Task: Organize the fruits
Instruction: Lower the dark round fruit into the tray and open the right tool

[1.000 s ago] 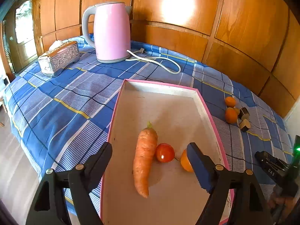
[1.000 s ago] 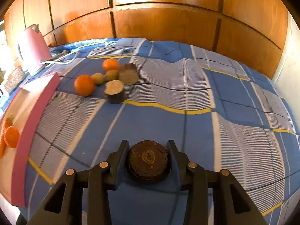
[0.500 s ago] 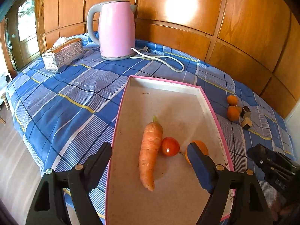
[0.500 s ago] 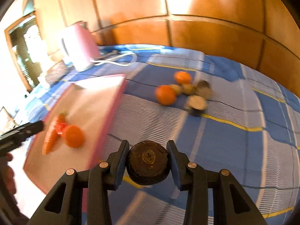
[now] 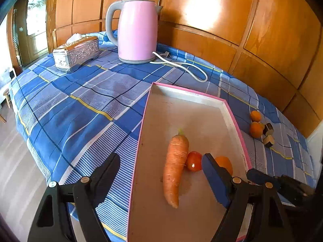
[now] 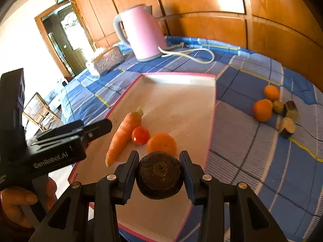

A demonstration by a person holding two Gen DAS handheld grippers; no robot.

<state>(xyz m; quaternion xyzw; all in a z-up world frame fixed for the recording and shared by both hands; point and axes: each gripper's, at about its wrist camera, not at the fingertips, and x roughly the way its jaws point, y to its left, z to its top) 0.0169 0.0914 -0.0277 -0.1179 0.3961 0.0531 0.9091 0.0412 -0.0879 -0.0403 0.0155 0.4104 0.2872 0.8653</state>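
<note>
My right gripper [image 6: 159,173] pinches a dark round fruit [image 6: 159,175] over the near end of the tray [image 6: 212,121]. My left gripper [image 5: 161,173], at lower left in the right view, reads "GenRobot.AI" and gapes wide, holding nothing. The pink-rimmed tray holds a carrot [image 6: 123,136], a tomato [image 6: 140,135] and an orange [image 6: 161,143] at mid-frame.

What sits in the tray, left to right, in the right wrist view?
carrot → tomato → orange. The dark round piece gripped by the right gripper hangs over the tray's near end.
</note>
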